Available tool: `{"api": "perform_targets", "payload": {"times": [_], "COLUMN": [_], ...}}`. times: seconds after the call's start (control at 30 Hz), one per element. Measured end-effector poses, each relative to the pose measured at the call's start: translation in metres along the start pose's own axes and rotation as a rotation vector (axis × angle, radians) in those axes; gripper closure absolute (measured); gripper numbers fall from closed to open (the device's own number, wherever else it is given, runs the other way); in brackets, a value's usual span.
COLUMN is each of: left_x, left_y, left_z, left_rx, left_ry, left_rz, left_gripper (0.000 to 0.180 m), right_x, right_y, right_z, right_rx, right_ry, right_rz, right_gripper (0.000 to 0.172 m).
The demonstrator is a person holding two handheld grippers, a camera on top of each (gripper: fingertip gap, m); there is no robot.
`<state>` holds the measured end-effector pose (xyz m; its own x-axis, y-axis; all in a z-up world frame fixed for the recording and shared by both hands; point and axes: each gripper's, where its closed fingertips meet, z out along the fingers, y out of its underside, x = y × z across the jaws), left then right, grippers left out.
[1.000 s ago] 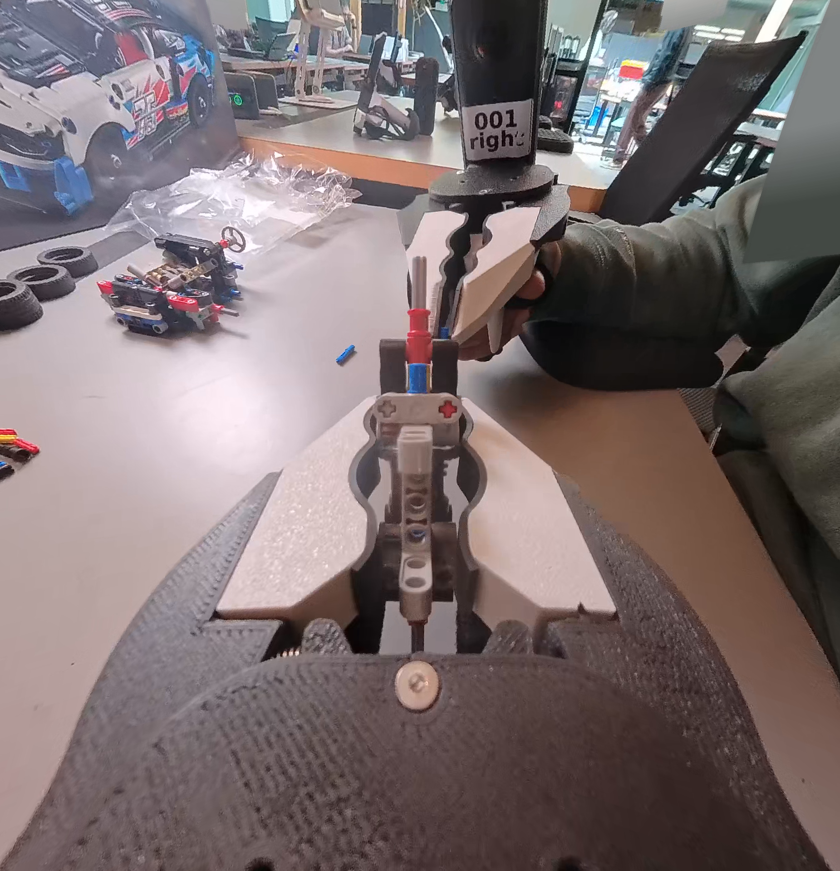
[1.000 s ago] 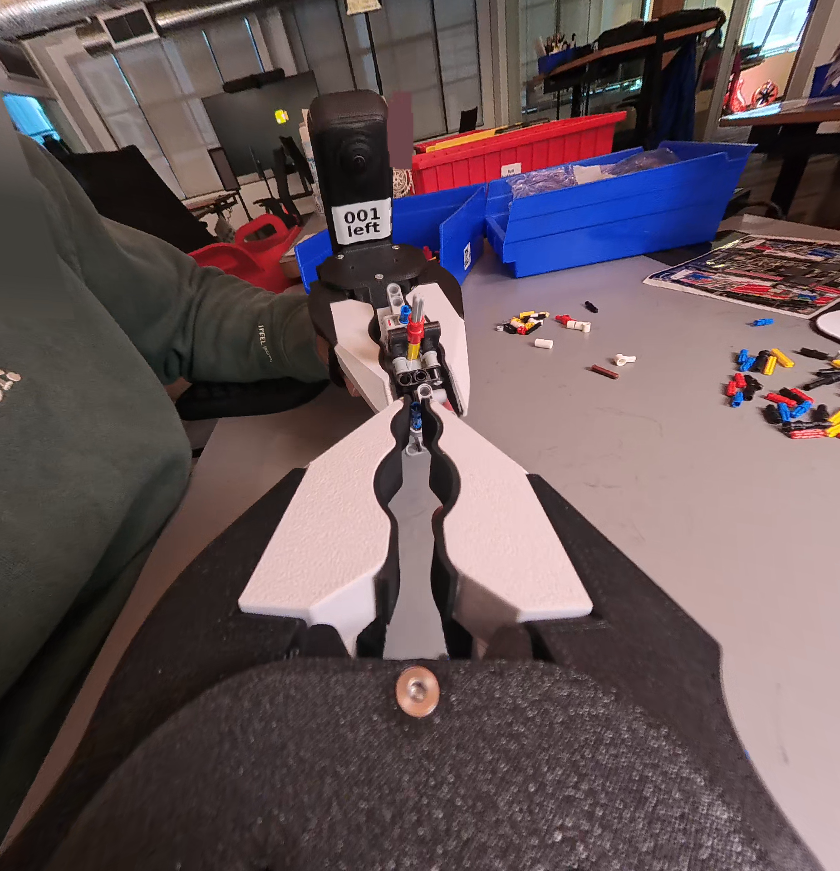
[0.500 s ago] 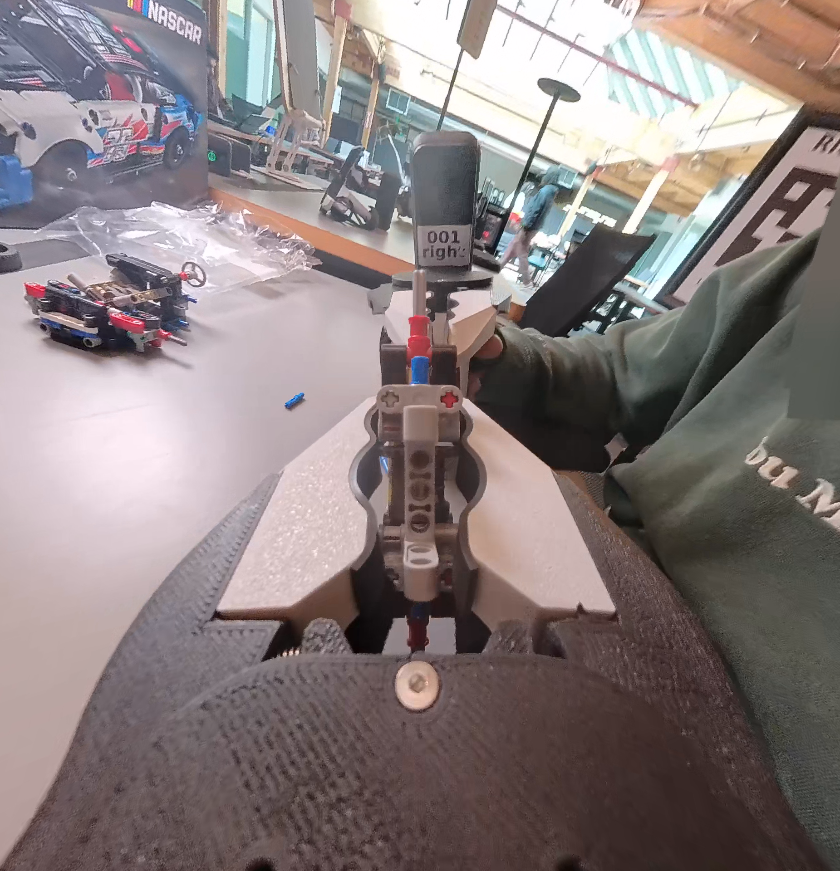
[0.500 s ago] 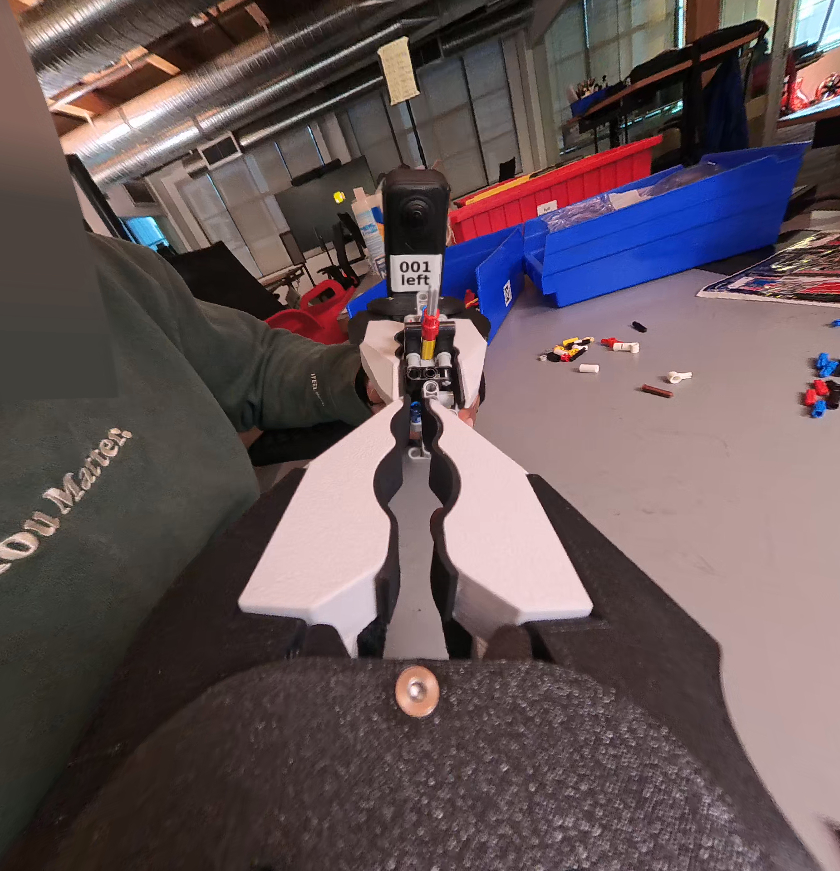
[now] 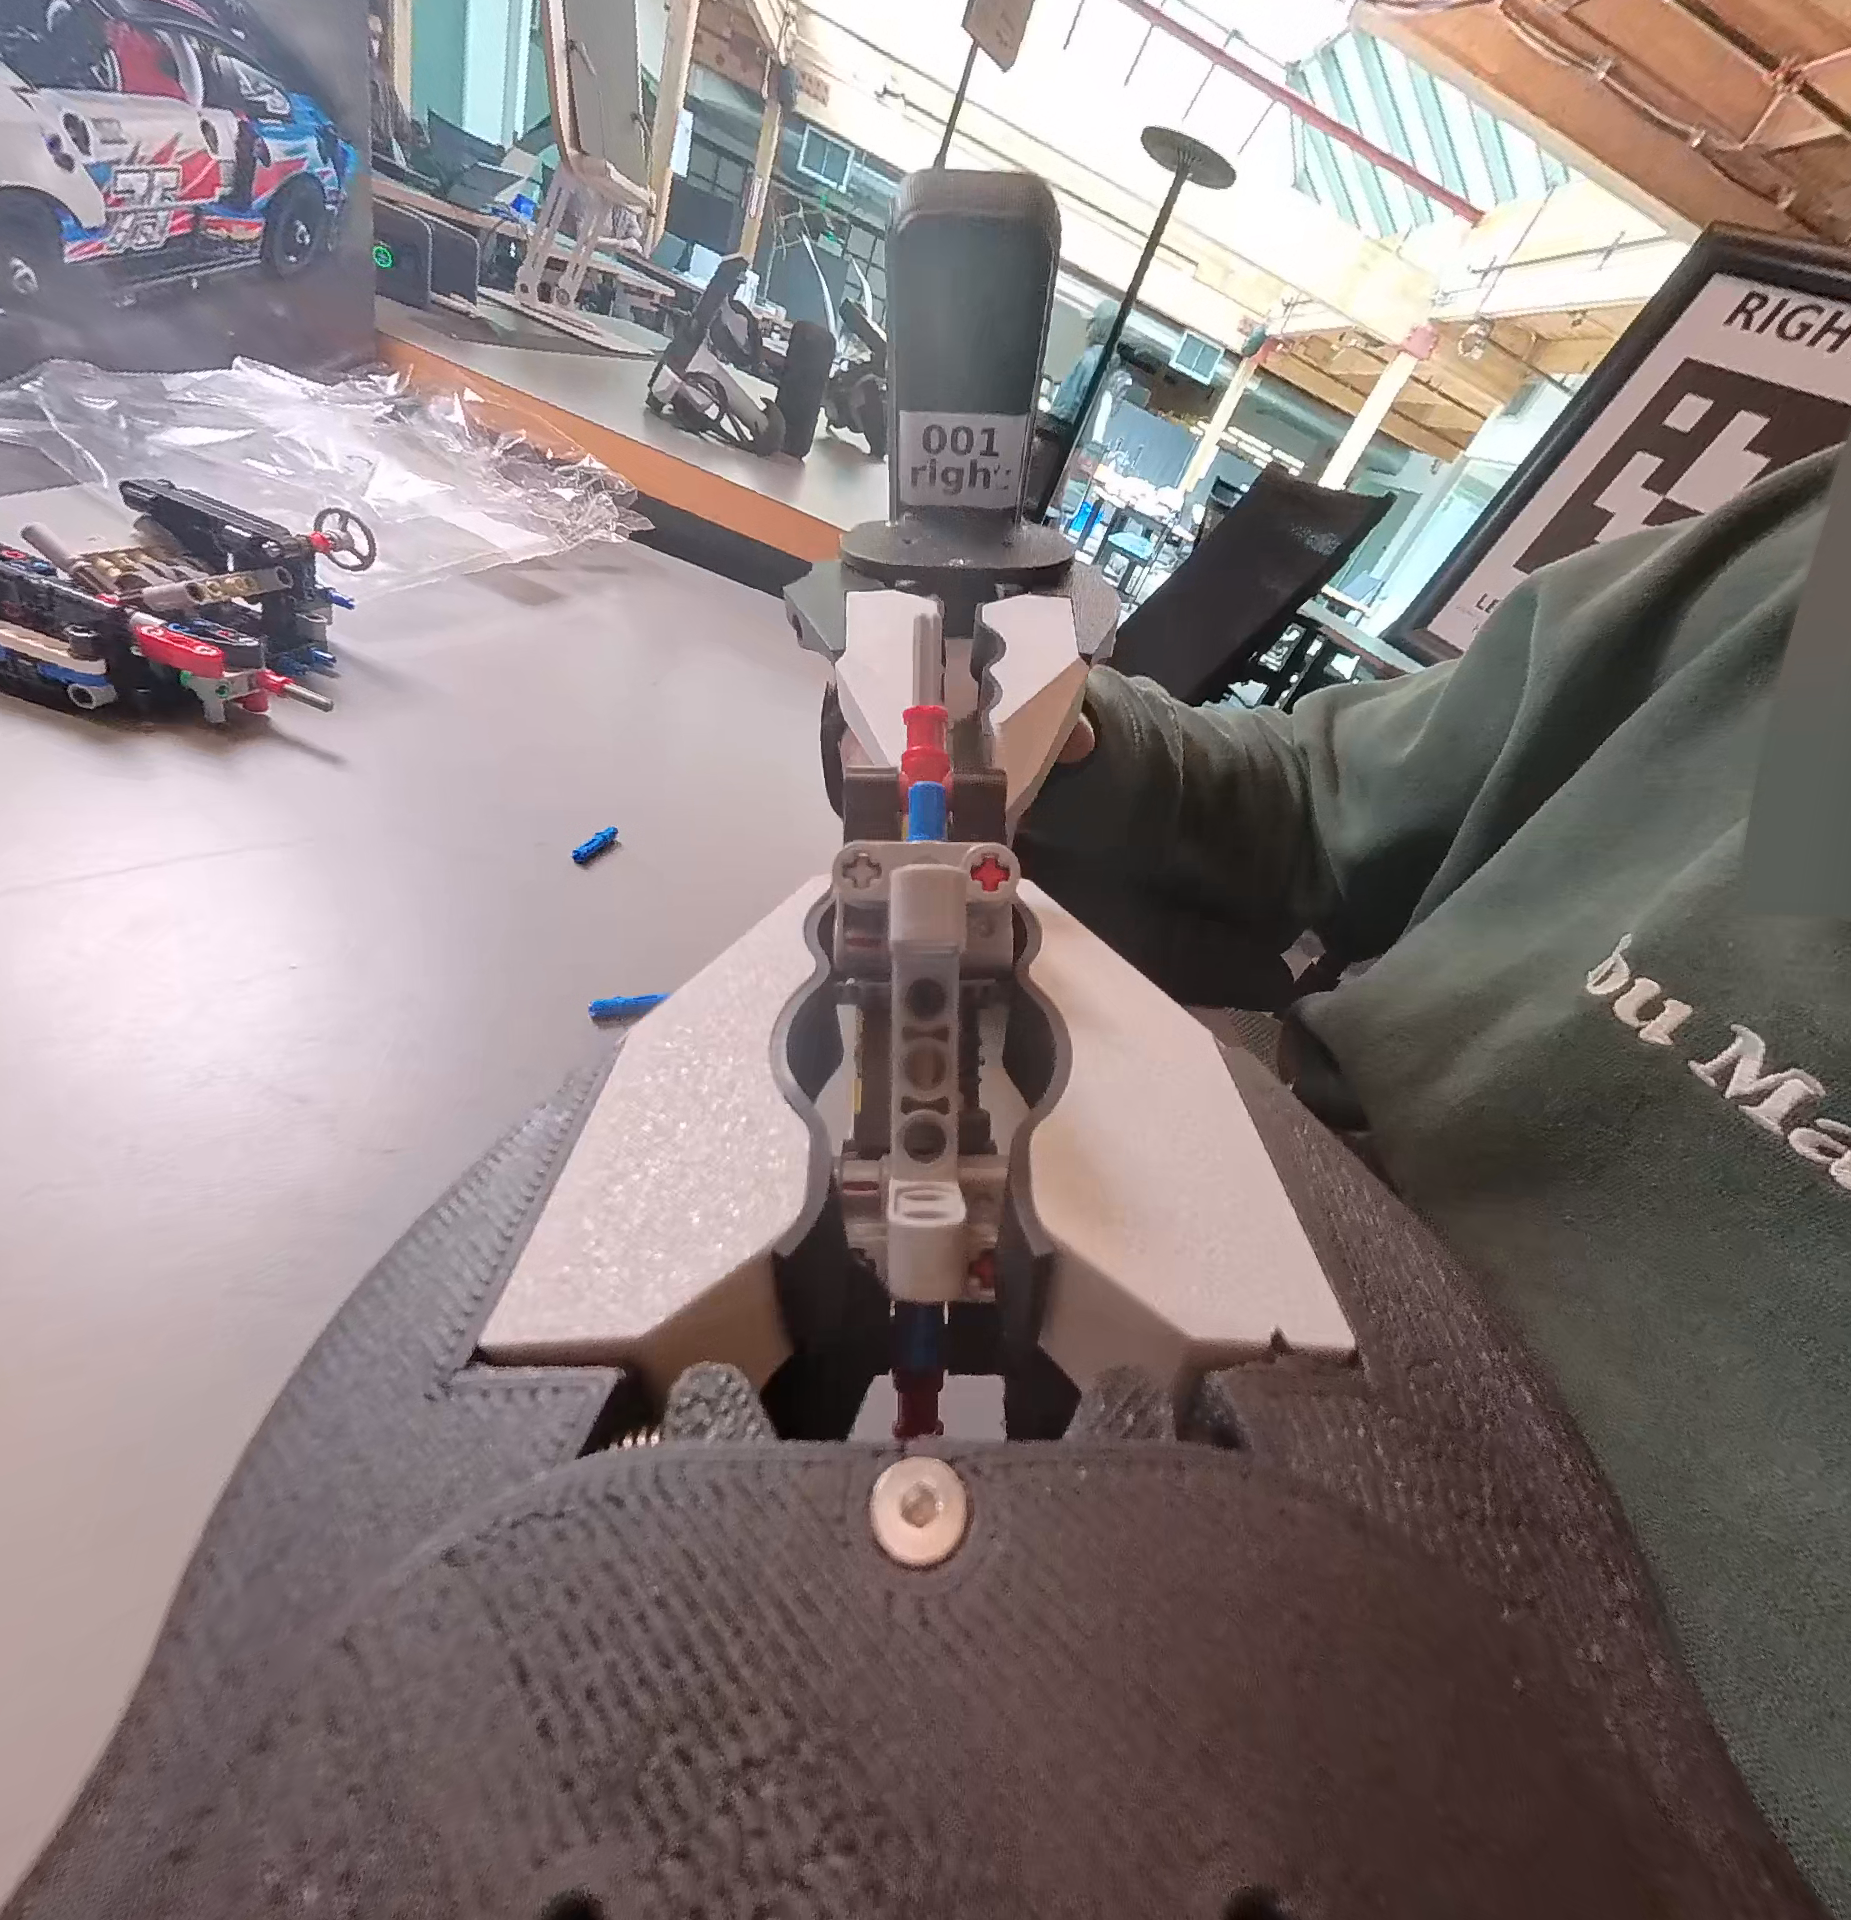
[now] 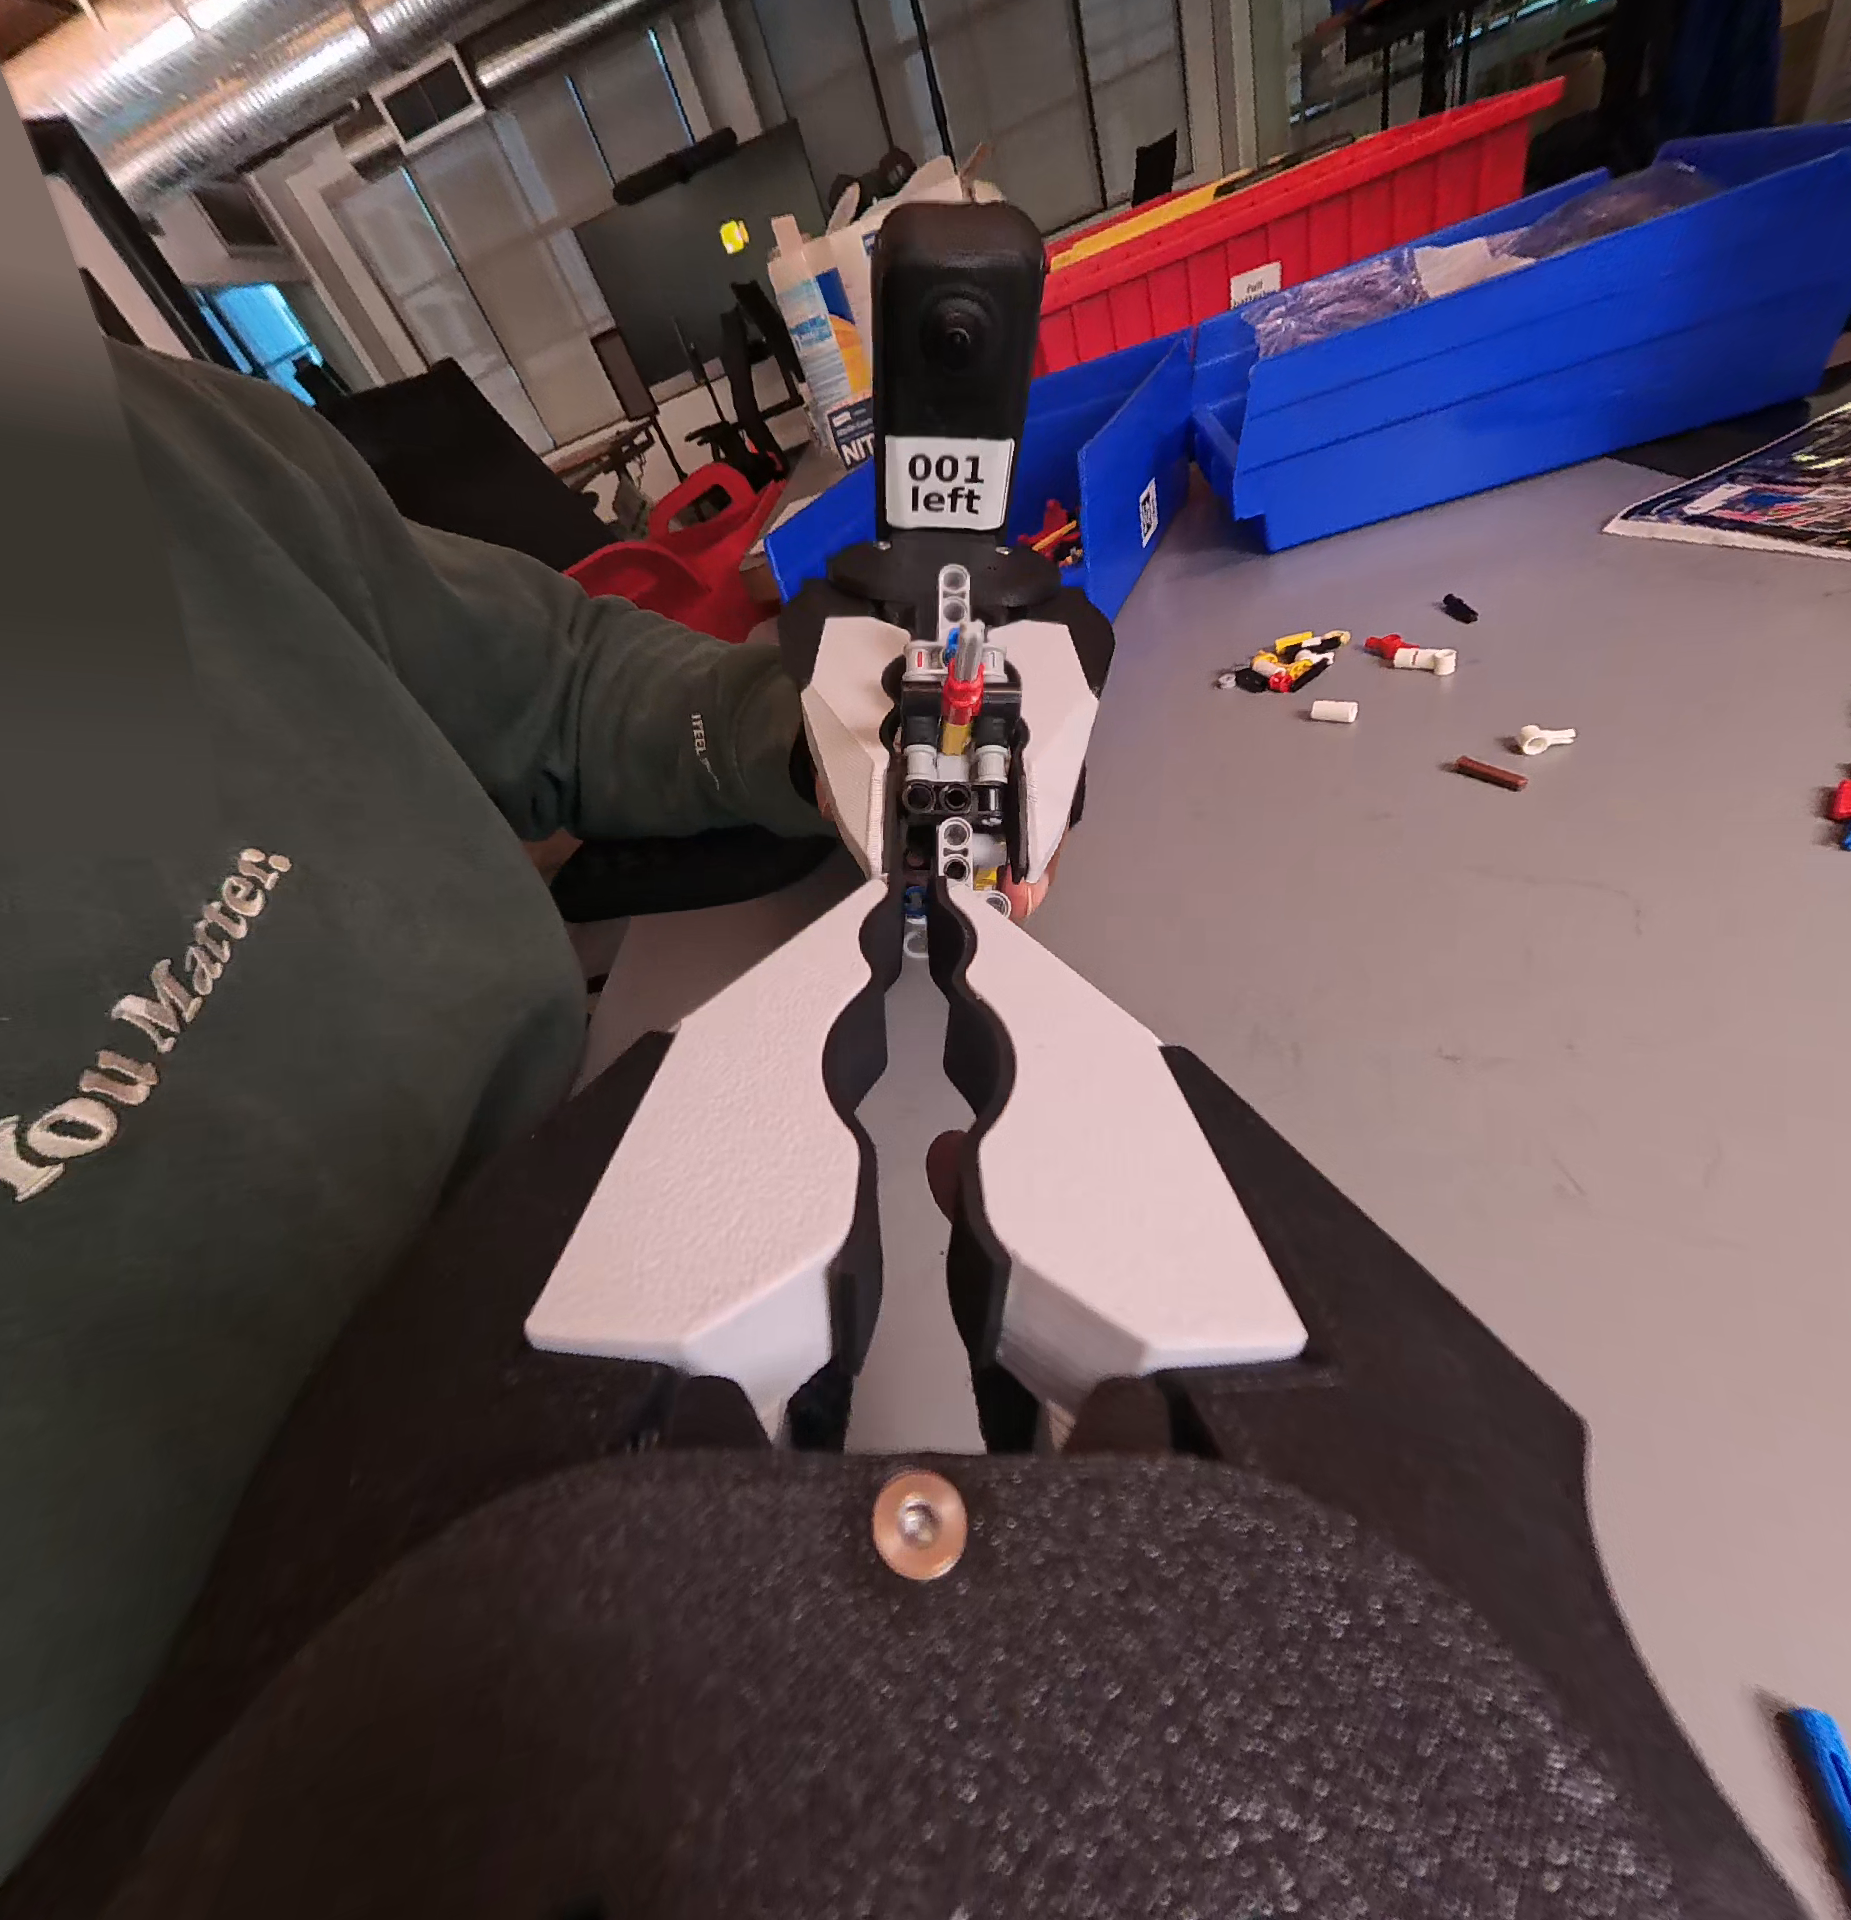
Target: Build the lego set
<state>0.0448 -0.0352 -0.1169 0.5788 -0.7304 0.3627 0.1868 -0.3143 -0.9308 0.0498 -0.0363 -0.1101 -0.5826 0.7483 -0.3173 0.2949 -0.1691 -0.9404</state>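
The left gripper [image 5: 923,914] is clamped on a small toy-brick assembly [image 5: 923,1049], both pads pressed against its sides. The assembly is grey and black with a pale beam on top, a red-and-blue pin and a thin grey axle [image 5: 927,665] sticking out; its long axis runs along the fingers toward 12 o'clock. There the right gripper [image 6: 921,894] faces it, fingers nearly closed around a small blue part [image 6: 910,899] at the assembly's near end; contact is unclear. On the grey table [image 5: 225,1039], a half-built toy car [image 5: 142,613] and clear plastic bag [image 5: 308,436] lie at 10 o'clock, loose blue pins [image 5: 595,844] nearer. Blue bins [image 6: 1523,343] and scattered small pieces [image 6: 1347,665] lie at 2 o'clock in the right view.
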Motion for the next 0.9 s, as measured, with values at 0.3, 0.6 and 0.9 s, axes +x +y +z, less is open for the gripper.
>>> {"api": "perform_targets", "payload": {"times": [0.3,0.6,0.9], "left_x": [0.003,0.004,0.01], "left_y": [0.008,0.02,0.033], "left_z": [0.003,0.007,0.014], "left_rx": [-0.042,-0.111,-0.179], "left_ry": [0.018,0.019,0.041], "left_rz": [0.003,0.025,0.037], "left_gripper": [0.154,0.154,0.154], "right_x": [-0.005,-0.007,-0.014], "right_y": [0.013,0.025,0.042], "right_z": [-0.002,-0.003,0.001], "right_rx": [-0.109,-0.229,-0.323], "right_ry": [-0.009,0.022,-0.015], "right_rz": [-0.032,-0.111,-0.13], "right_gripper": [0.169,0.169,0.169]}}
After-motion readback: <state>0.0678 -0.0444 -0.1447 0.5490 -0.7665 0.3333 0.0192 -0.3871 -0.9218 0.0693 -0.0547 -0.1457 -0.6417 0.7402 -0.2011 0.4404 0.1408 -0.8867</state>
